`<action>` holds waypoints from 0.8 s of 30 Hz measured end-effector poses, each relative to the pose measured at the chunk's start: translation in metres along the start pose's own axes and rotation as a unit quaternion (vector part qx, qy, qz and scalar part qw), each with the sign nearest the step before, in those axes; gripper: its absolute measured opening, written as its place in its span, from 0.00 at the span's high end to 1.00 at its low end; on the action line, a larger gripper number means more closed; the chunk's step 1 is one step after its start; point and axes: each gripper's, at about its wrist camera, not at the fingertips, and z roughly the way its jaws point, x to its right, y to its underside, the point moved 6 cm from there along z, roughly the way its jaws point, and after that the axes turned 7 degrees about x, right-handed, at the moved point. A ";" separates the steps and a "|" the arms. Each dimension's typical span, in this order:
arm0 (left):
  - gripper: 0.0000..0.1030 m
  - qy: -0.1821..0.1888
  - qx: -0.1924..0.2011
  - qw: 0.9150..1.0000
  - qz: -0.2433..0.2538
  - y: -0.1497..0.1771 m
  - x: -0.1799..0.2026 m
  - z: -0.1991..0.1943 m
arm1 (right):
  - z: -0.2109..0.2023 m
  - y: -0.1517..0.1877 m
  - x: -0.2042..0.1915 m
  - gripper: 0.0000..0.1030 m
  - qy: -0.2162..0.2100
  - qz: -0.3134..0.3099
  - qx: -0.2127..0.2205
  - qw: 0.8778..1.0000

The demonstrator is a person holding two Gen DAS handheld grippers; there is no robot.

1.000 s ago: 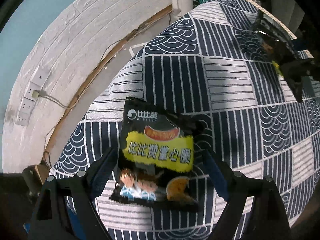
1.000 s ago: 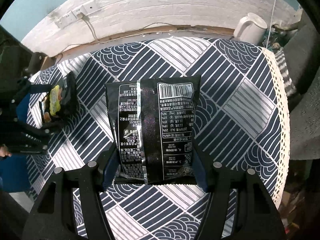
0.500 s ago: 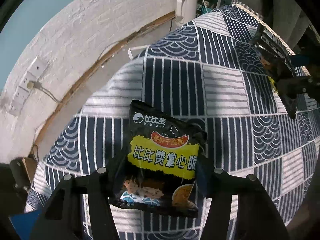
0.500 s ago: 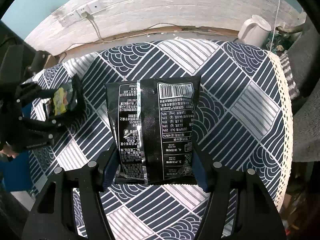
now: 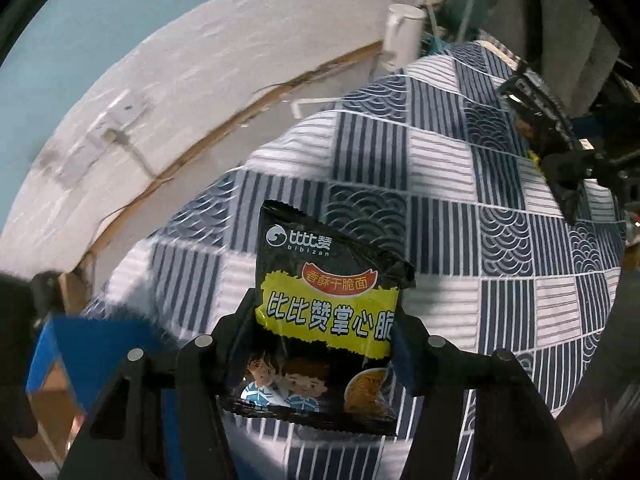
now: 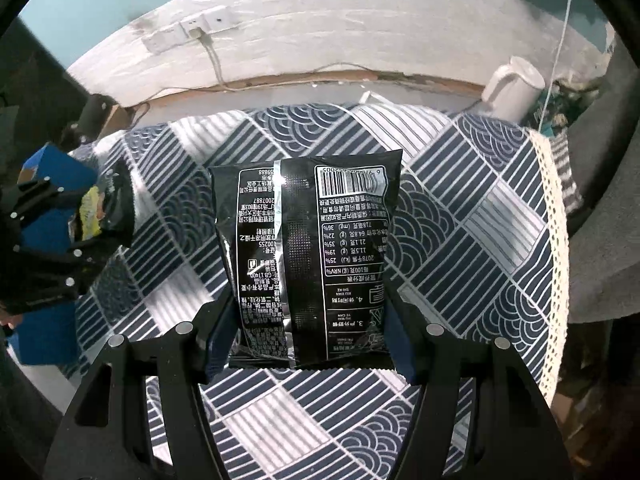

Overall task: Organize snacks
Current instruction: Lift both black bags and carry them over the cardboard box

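My left gripper (image 5: 322,336) is shut on a black and yellow snack packet (image 5: 324,312), front side up, held above the left end of the patterned tablecloth (image 5: 460,208). My right gripper (image 6: 308,312) is shut on a second black snack packet (image 6: 304,252), its back with the barcode facing me, above the middle of the tablecloth (image 6: 460,240). In the right wrist view the left gripper (image 6: 52,240) with its packet (image 6: 104,208) is at the far left. In the left wrist view the right gripper (image 5: 560,140) is at the far right.
A blue box (image 5: 96,344) sits past the table's left end; it also shows in the right wrist view (image 6: 48,216). A white kettle (image 6: 514,88) stands at the far right corner. A white brick wall with sockets (image 6: 192,30) runs behind the table.
My left gripper has closed on its packet and carried it left toward the table's end, so the blue box comes into view. My right gripper has barely moved.
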 end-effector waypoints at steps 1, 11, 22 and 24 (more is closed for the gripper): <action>0.42 -0.004 0.000 1.000 -0.005 0.003 -0.003 -0.005 | -0.003 0.000 -0.003 0.37 -0.001 -0.004 0.002 1.000; 0.42 -0.015 0.051 0.996 -0.065 0.029 -0.027 -0.073 | -0.035 -0.005 -0.041 0.37 -0.011 -0.040 0.032 0.999; 0.42 -0.013 0.076 0.989 -0.124 0.053 -0.051 -0.118 | -0.058 -0.007 -0.078 0.37 -0.025 -0.068 0.055 0.996; 0.42 -0.019 0.086 0.988 -0.123 0.054 -0.054 -0.126 | -0.061 -0.009 -0.088 0.37 -0.026 -0.074 0.058 0.995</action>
